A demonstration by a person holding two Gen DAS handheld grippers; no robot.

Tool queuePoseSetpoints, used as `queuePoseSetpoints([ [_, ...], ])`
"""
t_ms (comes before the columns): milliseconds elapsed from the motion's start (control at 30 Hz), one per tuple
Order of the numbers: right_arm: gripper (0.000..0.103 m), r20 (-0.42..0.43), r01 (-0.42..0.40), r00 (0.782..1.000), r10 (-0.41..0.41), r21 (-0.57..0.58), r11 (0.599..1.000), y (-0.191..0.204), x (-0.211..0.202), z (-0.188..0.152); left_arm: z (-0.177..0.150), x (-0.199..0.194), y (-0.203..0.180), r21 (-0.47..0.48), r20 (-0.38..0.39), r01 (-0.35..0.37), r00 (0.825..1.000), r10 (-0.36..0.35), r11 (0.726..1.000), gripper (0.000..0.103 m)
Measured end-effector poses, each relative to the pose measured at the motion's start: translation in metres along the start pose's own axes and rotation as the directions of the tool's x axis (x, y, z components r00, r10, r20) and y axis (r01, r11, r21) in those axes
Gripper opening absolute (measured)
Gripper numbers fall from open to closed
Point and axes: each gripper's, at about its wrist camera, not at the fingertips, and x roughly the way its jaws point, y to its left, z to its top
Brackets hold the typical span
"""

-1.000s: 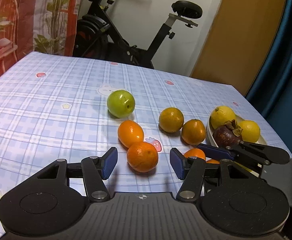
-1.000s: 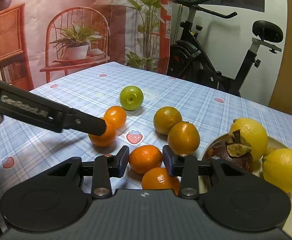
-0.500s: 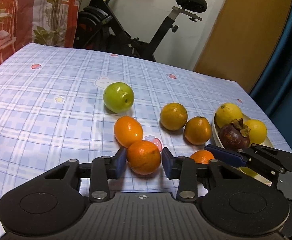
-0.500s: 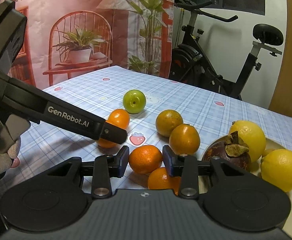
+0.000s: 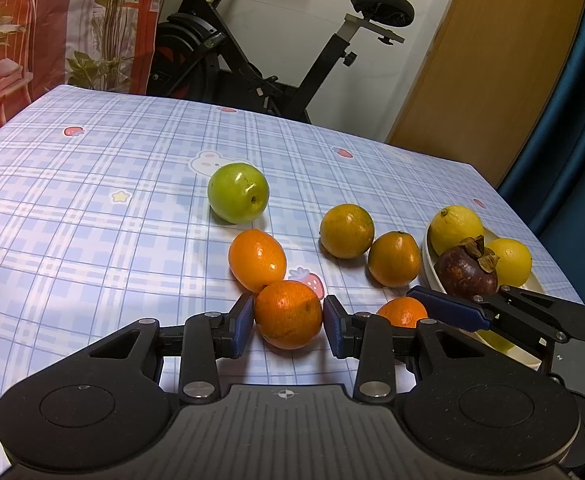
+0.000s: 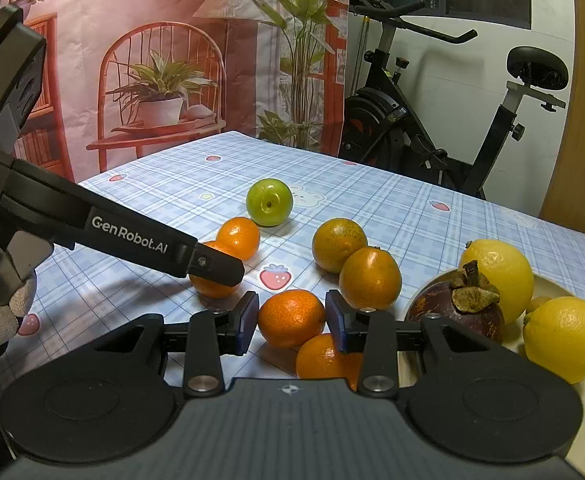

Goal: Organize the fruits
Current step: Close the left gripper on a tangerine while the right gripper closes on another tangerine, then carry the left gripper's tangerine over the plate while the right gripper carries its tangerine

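The shallow cream plate (image 6: 548,286) holds two smooth yellow lemons (image 6: 496,272) and a dark, round mangosteen (image 6: 458,314) with a dry, woody cap. Just left of the plate, the right gripper (image 6: 292,322) clamps a pebbly mandarin (image 6: 291,317). Further left of the plate, the left gripper (image 5: 288,322) pinches a glossy orange (image 5: 288,314) on the checked tablecloth (image 5: 92,200).

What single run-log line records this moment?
left gripper: shut on orange | right gripper: shut on mandarin | plate: lemons, mangosteen
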Motion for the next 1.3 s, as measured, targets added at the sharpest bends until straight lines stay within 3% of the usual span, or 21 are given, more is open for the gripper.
queuePoseSetpoints([
  [467,0.039,0.002,-0.001,1.000,0.001,0.003,1.000,0.000,0.000,-0.001,-0.003,-0.004,0.001,-0.003,0.004,0.007,1.000,-0.007,1.000,0.039],
  [667,0.039,0.026,-0.002,1.000,0.001,0.012,1.000,0.004,-0.002,0.001,-0.002,-0.015,0.003,-0.015,0.041,0.025,0.999,-0.024,1.000,0.033],
  [867,0.039,0.037,-0.006,0.999,0.006,0.019,1.000,0.004,-0.004,0.001,-0.004,-0.013,0.002,-0.002,0.020,0.009,1.000,-0.009,1.000,0.033],
  [1000,0.039,0.043,-0.014,0.999,0.013,0.026,1.000,0.005,-0.007,0.000,-0.003,-0.007,0.002,0.002,0.009,-0.002,1.000,0.002,1.000,0.046],
  [1067,0.039,0.044,-0.021,0.999,0.020,0.030,0.999,0.003,-0.008,-0.001,-0.002,-0.003,0.002,0.000,0.003,0.003,1.000,-0.003,1.000,0.047],
  [1167,0.039,0.048,-0.025,0.999,0.023,0.036,0.999,0.000,-0.010,-0.002,-0.002,0.001,0.001,0.013,-0.008,0.005,1.000,-0.005,1.000,0.045],
  [1200,0.039,0.049,-0.025,0.999,0.023,0.037,0.999,0.001,-0.009,-0.002,-0.003,0.002,0.000,0.023,-0.011,0.003,1.000,-0.003,1.000,0.039],
  [1300,0.039,0.050,-0.028,0.998,0.026,0.041,0.999,-0.004,-0.009,-0.002,-0.004,-0.001,-0.001,0.039,0.000,0.002,1.000,-0.002,0.999,0.038],
])
